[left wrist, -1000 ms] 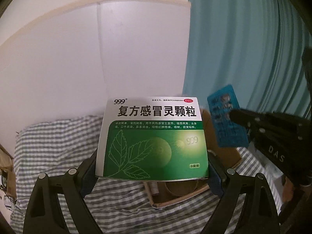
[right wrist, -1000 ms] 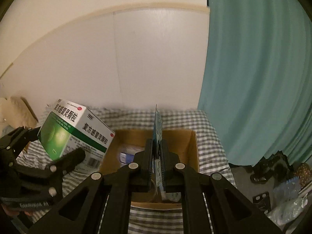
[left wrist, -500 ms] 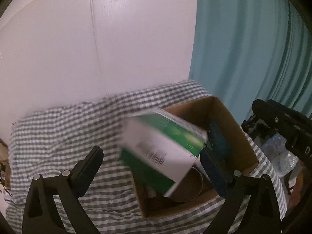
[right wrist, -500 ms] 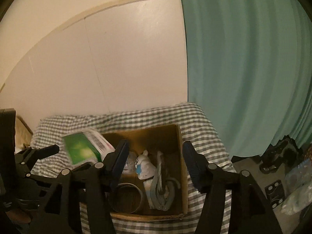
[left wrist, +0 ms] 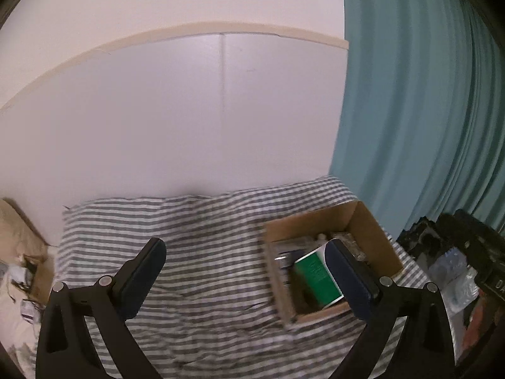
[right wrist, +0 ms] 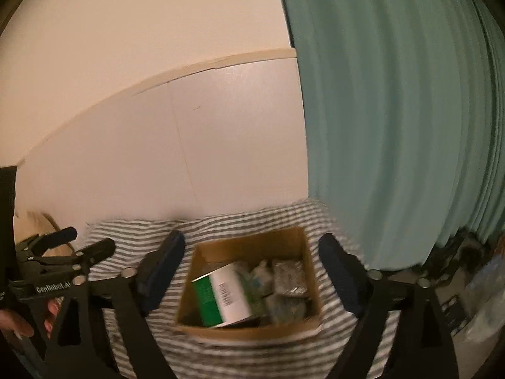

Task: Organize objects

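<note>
Green medicine box apparently tilted inside cardboard box

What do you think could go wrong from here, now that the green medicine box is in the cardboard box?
The green medicine box lies tilted on the other items, so it may slide or crush them. The cardboard box sits on soft striped bedding, so a nudge from either open gripper could tip it.

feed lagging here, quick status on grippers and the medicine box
Left gripper and right gripper: jaws open, empty. Medicine box tilted inside cardboard box. Nothing in the way.
</note>
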A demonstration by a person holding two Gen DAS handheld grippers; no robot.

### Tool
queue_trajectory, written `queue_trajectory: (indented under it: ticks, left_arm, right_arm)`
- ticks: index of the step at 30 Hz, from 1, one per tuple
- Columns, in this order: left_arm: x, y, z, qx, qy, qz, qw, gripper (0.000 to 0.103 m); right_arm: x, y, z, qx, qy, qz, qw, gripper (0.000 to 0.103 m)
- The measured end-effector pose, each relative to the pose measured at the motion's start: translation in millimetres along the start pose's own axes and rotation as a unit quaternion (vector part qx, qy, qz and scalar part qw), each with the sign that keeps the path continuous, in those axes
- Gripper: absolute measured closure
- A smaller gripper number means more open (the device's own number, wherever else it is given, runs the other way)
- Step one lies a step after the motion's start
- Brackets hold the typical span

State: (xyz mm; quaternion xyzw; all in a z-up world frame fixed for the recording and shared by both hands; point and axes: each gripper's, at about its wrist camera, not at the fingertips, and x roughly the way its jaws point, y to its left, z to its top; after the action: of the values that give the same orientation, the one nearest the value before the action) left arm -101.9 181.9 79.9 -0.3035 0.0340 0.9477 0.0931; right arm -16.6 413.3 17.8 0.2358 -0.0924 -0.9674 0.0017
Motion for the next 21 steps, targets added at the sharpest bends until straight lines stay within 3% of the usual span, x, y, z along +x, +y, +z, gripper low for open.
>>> queue_trajectory:
  ticks: [2,5,10,13,17,19,21]
  left_arm:
    - [-18,20,-7,0.007,-0.014,0.014,0.9998,0.000]
    - [-37,40,-21,0.009,-0.023,0.031,0.9992,0.000]
    - [-56,61,-50,0.000,-0.039,0.067,0.9970,0.000]
    - [-59,65,-70,-0.017,-0.046,0.062,0.9969,0.000]
    - [-43,62,-103,-0.008,-0.059,0.074,0.9955,0.000]
    - [-27,59,-106,-0.006,-0.042,0.086,0.9954,0.000]
    - [-22,59,-110,-0.009,-0.052,0.089,0.9946,0.000]
  right_arm:
    - [-1,9,-3,-0.008,0.017,0.012,1.000,0.016]
    - [-11,27,-4,-0.034,0.015,-0.015,0.999,0.016]
    - [-32,54,-15,-0.039,-0.004,0.009,0.999,0.011]
    - [-39,85,-28,-0.089,-0.019,0.007,0.996,0.007]
    - [-20,109,-66,-0.146,-0.038,-0.020,0.988,0.000]
    - [0,114,-84,-0.160,-0.019,-0.026,0.987,0.000]
    - [14,116,-98,-0.174,-0.005,-0.023,0.984,0.000]
